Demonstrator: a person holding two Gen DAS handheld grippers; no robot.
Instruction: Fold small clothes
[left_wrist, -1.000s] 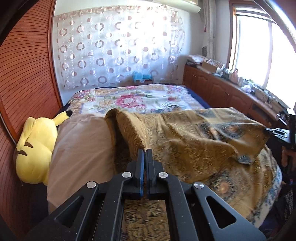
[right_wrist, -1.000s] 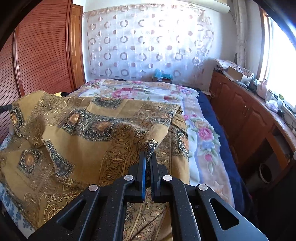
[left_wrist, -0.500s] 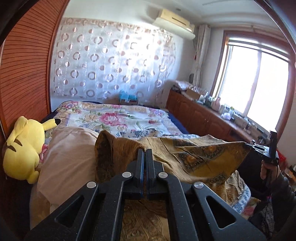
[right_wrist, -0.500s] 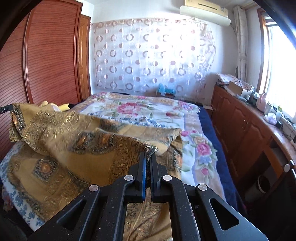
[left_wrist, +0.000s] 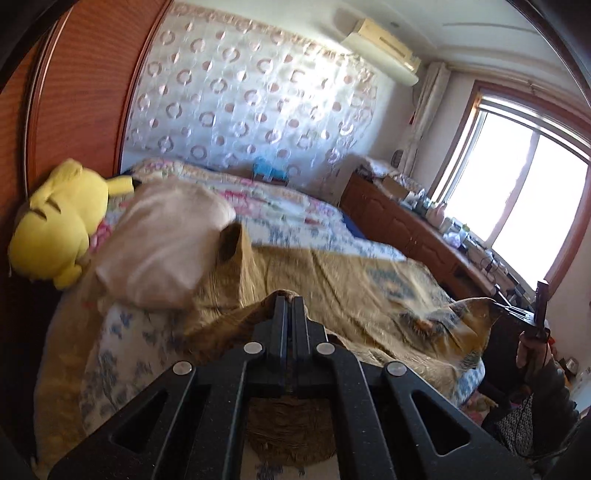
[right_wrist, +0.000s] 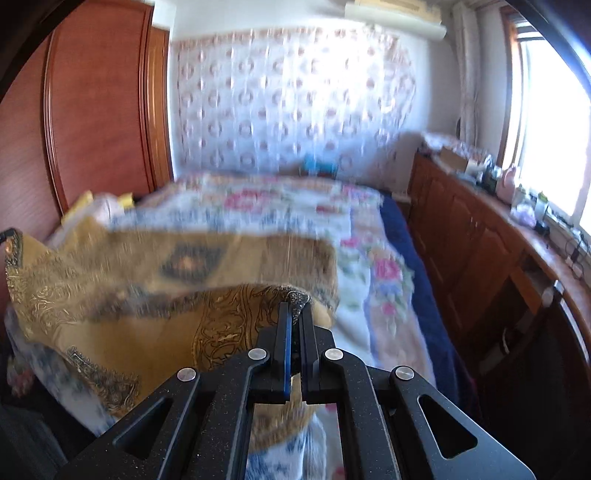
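Note:
A gold patterned cloth (left_wrist: 343, 284) hangs spread over the near end of the bed, held at two corners. My left gripper (left_wrist: 289, 301) is shut on one corner of it. My right gripper (right_wrist: 294, 312) is shut on the opposite corner, where the cloth (right_wrist: 155, 280) stretches away to the left, blurred by motion. The right gripper also shows at the far right of the left wrist view (left_wrist: 532, 317), with the cloth's corner pinched in it.
The bed has a floral quilt (right_wrist: 295, 210). A beige pillow (left_wrist: 162, 240) and a yellow plush toy (left_wrist: 62, 225) lie at its left side by the wooden wardrobe (right_wrist: 96, 110). A wooden cabinet (right_wrist: 480, 236) with clutter runs under the window on the right.
Both grippers have swung the cloth down and outward; it now lies lower and flatter over the bed. Both views have tilted up and are blurred by motion. Both grips are unchanged.

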